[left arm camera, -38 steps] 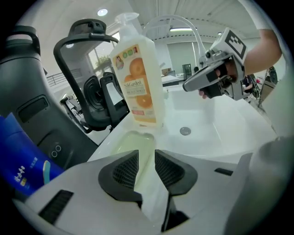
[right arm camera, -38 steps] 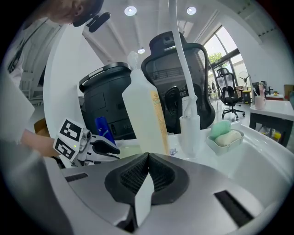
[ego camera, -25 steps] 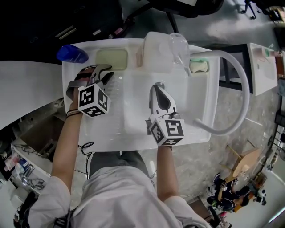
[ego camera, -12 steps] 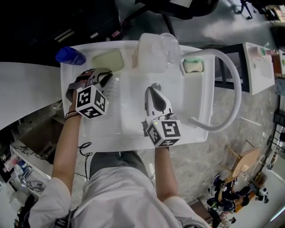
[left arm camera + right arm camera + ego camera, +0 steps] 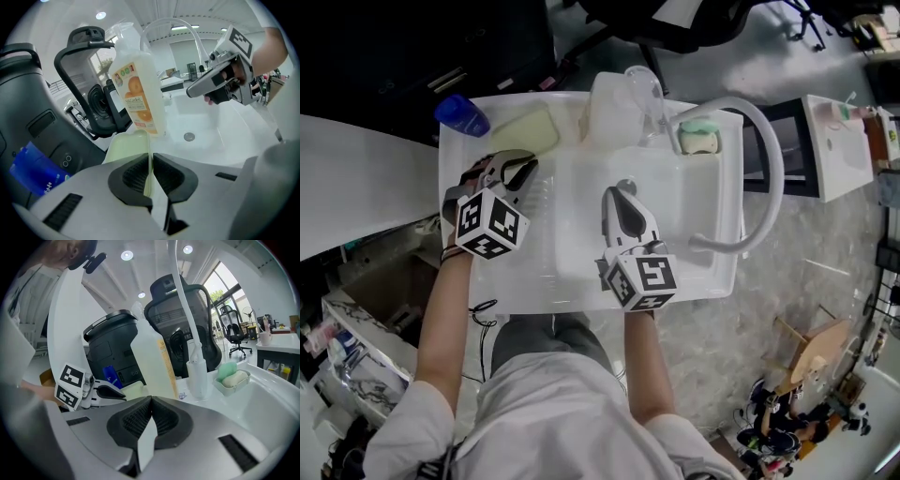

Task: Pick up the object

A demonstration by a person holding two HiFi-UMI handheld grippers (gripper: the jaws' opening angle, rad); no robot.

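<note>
White sink unit (image 5: 703, 272) lies under both forearms, which reach forward from the body. Left gripper (image 5: 517, 161) is over its left side, aimed at the pale green dish (image 5: 530, 131) at the rear left, just ahead — jaws all but closed, thin slit, nothing held. Right gripper (image 5: 623, 190) is over the basin's middle — jaws pressed together, empty, pointing toward the detergent bottle (image 5: 614, 108)

A blue bottle (image 5: 461, 115) sits by the white sink (image 5: 703, 187).

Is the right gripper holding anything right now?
No, the right gripper has its fingers pressed together with nothing between them.
</note>
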